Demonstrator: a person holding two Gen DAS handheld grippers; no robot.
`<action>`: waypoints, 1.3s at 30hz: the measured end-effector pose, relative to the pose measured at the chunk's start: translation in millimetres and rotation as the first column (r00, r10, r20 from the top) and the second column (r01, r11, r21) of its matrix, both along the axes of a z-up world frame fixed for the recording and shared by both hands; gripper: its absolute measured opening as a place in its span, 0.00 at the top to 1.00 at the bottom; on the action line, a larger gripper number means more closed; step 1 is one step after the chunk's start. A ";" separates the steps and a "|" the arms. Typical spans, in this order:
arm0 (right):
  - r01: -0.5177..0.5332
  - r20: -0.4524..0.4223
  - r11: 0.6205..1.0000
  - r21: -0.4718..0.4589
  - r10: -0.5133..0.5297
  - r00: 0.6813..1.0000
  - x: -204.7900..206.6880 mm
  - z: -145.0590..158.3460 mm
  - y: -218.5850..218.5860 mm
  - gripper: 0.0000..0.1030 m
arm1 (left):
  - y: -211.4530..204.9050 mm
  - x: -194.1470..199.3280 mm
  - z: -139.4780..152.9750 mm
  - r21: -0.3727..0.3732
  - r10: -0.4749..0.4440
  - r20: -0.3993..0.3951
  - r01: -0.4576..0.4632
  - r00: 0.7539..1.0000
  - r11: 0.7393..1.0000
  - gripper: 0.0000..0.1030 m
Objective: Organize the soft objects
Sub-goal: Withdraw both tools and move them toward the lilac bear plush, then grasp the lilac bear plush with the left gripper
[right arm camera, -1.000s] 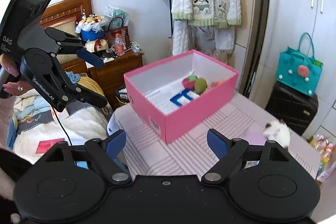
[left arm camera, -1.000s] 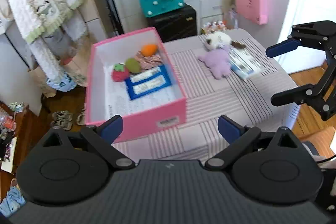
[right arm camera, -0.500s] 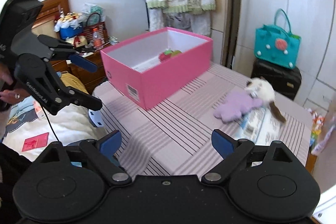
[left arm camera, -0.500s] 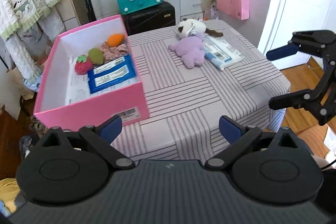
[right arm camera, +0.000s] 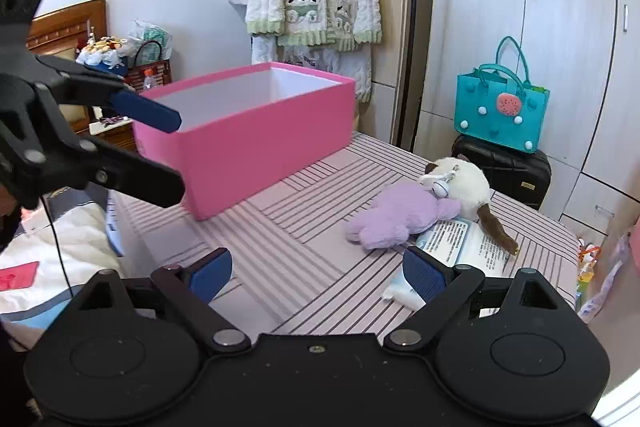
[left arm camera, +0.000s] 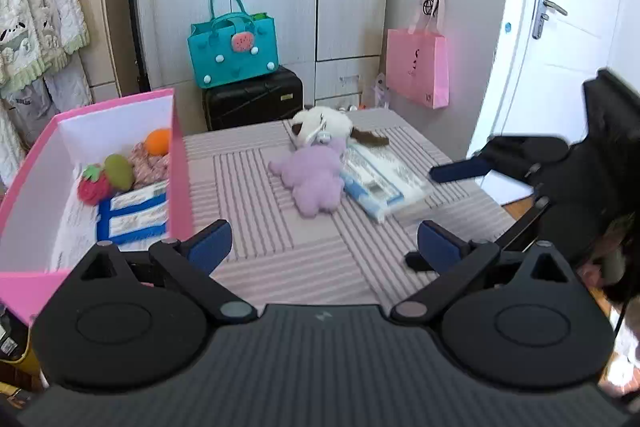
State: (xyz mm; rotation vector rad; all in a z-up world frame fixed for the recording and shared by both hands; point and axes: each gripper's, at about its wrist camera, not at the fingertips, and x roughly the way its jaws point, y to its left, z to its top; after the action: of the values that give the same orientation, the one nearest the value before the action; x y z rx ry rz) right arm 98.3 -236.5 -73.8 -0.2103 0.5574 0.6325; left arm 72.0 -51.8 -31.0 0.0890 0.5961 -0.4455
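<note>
- While I look along the left hand-held gripper [left arm camera: 322, 241], I see its blue-padded fingers spread wide over the striped pink-and-grey cloth of the bench [left arm camera: 304, 267], with nothing between them.
- My right hand-held gripper [right arm camera: 316, 269] is likewise released, its fingers parted and empty, low over the near part of the bench [right arm camera: 280, 251].
- From the left wrist view the right hand-held gripper [left arm camera: 448, 203] shows at the right edge of the bench, one finger just above the flat white-and-blue plastic packet [left arm camera: 380, 183].
- A lilac plush toy [left arm camera: 312, 179] lies on the bench towards its far side, touching a white-and-brown plush dog [left arm camera: 324, 125] behind it and overlapping the packet at its side.
- In the right wrist view the lilac plush toy [right arm camera: 400, 213] lies just ahead of the right finger, with the plush dog [right arm camera: 464, 183] against it.
- An open pink cardboard box [left arm camera: 176, 163] stands on the left part of the bench, well apart from the plush toys.
- Inside it I make out a red knitted strawberry [left arm camera: 92, 185], a green soft piece [left arm camera: 119, 171], an orange ball [left arm camera: 157, 142], a patterned cloth bundle [left arm camera: 150, 165] and a blue-and-white packet [left arm camera: 134, 215].
</note>
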 end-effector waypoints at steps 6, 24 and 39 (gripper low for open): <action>0.054 0.028 0.998 -0.017 -0.054 0.998 36.1 -20.9 2.3 0.09 | -22.2 41.0 -15.8 -0.015 0.022 0.003 -0.022 1.000 1.000 0.05; 0.047 -0.029 0.996 -0.079 -0.050 0.998 102.1 -57.0 19.8 0.38 | -34.3 144.7 -87.2 -0.155 0.079 -0.234 -0.118 0.969 0.981 0.23; 0.001 -0.067 0.999 -0.043 -0.004 0.998 90.0 -57.4 13.9 0.64 | -29.6 143.7 -96.7 -0.226 0.051 -0.335 -0.133 0.941 0.965 0.48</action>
State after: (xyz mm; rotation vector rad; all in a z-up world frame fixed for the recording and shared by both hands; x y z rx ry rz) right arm 188.3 -222.6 -131.2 -0.2293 0.6366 0.6277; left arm 215.6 -81.4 -127.7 -0.2553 0.8632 -0.4422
